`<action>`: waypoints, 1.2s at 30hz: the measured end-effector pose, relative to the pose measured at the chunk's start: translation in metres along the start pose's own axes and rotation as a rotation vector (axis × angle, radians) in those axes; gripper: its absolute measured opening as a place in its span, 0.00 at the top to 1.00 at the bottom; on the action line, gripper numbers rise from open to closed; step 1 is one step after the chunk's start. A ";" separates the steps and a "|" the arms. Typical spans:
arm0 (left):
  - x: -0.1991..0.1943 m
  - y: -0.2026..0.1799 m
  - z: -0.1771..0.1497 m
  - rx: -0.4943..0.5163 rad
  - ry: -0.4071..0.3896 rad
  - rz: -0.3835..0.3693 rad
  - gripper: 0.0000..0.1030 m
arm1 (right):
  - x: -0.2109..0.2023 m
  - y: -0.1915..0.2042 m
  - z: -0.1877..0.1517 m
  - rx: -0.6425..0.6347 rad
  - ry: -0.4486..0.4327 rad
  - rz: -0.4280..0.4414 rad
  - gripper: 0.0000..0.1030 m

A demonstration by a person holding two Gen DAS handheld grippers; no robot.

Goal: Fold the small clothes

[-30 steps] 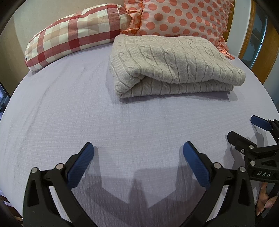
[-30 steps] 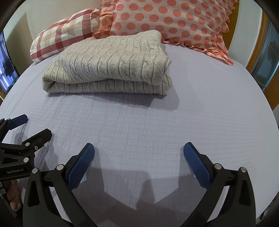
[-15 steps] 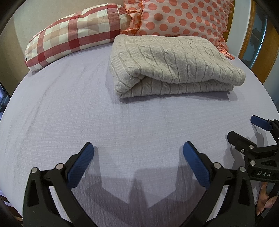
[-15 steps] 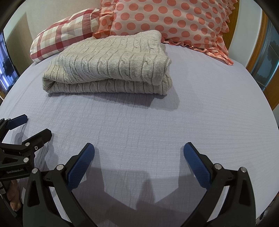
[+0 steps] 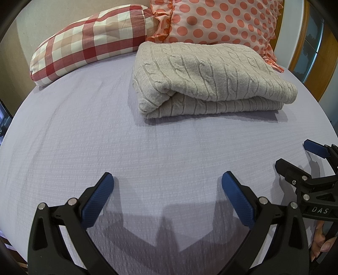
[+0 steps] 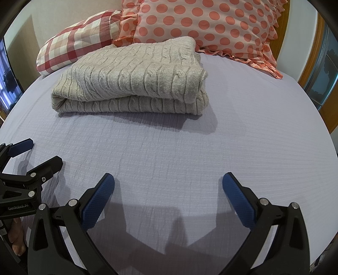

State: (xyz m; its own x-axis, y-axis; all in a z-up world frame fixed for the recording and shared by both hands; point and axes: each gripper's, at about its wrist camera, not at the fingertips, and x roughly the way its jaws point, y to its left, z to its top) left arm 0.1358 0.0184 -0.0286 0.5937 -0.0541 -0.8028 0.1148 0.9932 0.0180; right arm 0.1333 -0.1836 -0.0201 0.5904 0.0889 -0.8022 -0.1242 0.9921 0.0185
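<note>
A beige cable-knit sweater (image 5: 209, 80) lies folded in a neat rectangle on the lavender bed sheet (image 5: 105, 135), just in front of the pillows; it also shows in the right wrist view (image 6: 135, 84). My left gripper (image 5: 166, 186) is open and empty, hovering over the sheet well short of the sweater. My right gripper (image 6: 169, 186) is open and empty, likewise near the front of the bed. Each gripper shows at the edge of the other's view: the right gripper (image 5: 295, 156) and the left gripper (image 6: 42, 152).
A red-and-white checked pillow (image 5: 88, 40) and an orange polka-dot pillow (image 5: 221, 19) lean against the headboard behind the sweater. A wooden door frame (image 5: 304, 42) stands at the right. The bed's edges curve away at left and right.
</note>
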 end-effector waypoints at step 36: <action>0.002 0.001 0.000 0.016 0.004 -0.012 0.02 | 0.000 0.000 0.000 0.000 0.000 0.000 0.01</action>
State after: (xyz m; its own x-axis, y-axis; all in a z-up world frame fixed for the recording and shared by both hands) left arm 0.1365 0.0192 -0.0301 0.5890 -0.0651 -0.8055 0.1342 0.9908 0.0181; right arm 0.1337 -0.1838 -0.0202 0.5905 0.0888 -0.8021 -0.1240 0.9921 0.0186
